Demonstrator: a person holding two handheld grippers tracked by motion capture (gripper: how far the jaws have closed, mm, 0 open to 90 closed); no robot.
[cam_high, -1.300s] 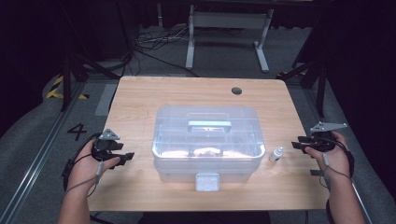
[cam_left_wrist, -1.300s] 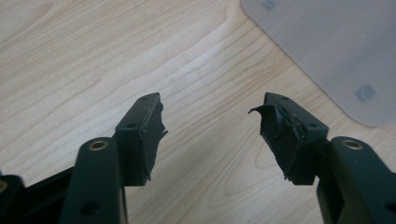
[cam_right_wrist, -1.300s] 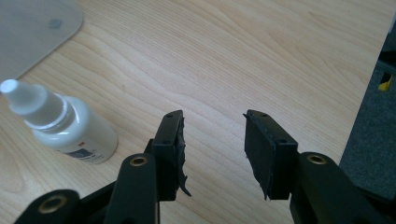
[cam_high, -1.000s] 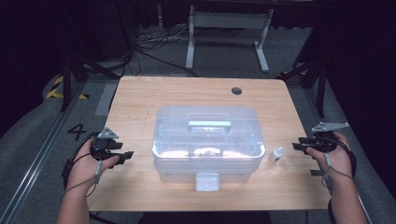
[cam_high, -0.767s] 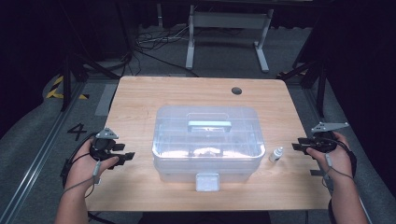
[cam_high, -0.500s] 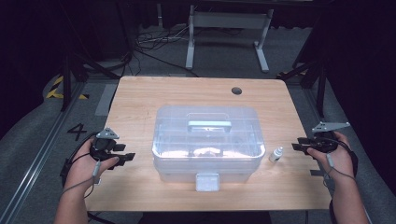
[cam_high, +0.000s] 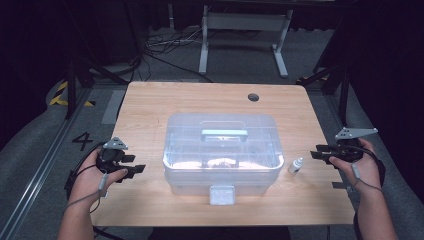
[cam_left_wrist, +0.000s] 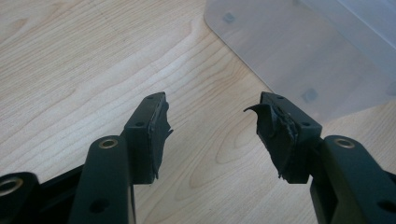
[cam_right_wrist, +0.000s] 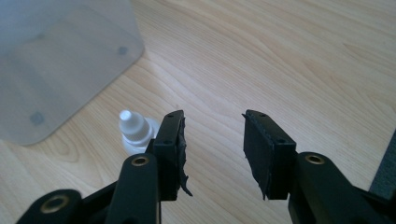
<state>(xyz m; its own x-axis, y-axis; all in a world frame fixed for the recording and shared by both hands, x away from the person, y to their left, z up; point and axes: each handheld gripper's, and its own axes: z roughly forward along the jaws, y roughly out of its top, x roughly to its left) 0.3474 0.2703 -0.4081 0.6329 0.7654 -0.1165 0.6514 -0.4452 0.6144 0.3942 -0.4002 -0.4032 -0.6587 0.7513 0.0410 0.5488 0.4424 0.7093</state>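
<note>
While both hands rest at the table's side edges, the clear plastic box (cam_high: 222, 150) sits mid-table between them, lid on, pale handle on top, latch on its near face.

Left gripper (cam_high: 135, 169): held low over the wood at the near left, jaws pointing right toward the box. In the left gripper view (cam_left_wrist: 212, 128) the jaws stand apart with only bare table (cam_left_wrist: 93, 60) between them; nothing gripped. Pads ragged, rubber peeling at the edges. Jaws have narrowed slightly in the last second, then held. The box's rounded corner (cam_left_wrist: 299, 51) lies beyond the tips, up and to the right, close but not touching.

Right gripper (cam_high: 320, 153): at the right edge, jaws pointing left. Right gripper view (cam_right_wrist: 212, 135) shows the jaws released, bare wood in the gap; they have just been closing a little, with nothing between them.

Small white dropper bottle (cam_high: 296, 165): stands upright on the table just right of the box's near right corner, between box and right gripper. In the right gripper view the bottle (cam_right_wrist: 133, 128) sits just outside the left-hand jaw, partly hidden behind it, not in the gap. Contact with the jaw: cannot tell. The box corner (cam_right_wrist: 60, 60) is just beyond the bottle.
</note>
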